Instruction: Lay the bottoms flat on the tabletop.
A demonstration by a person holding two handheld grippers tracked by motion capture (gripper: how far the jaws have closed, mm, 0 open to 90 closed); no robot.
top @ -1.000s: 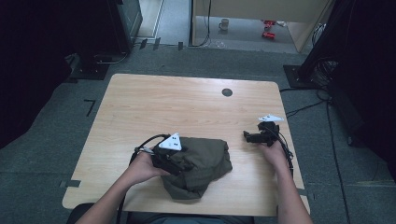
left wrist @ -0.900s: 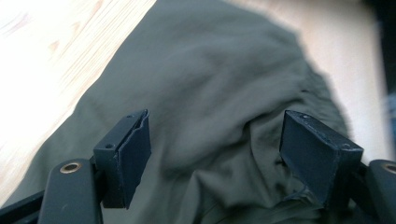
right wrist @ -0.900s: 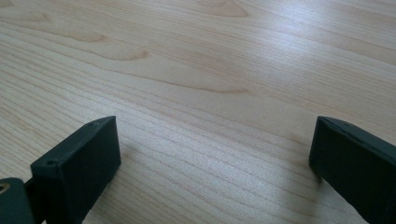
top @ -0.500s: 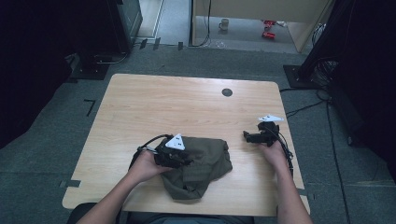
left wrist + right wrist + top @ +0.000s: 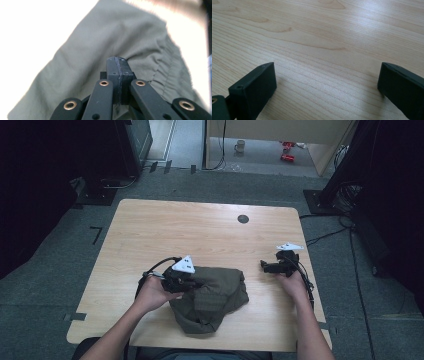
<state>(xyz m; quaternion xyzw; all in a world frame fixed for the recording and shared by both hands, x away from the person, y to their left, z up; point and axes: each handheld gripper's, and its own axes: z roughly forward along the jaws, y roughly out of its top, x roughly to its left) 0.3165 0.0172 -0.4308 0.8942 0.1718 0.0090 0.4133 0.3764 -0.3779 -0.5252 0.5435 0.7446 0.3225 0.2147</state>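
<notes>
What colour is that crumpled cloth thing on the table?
The cloth is plain olive green, with no pattern. The left gripper view shows it best, up close.

A: What lies ahead of the left gripper [image 5: 117, 65]?

B: An olive-green garment [image 5: 100, 52], spread across most of the frame, with a gathered, stitched band running down its right side.

A: And the jaws?

B: Pressed flat together, their tip over the cloth; I cannot tell if any fabric is pinched between them. The pale bench [image 5: 32, 27] glares white at the upper left.
</notes>
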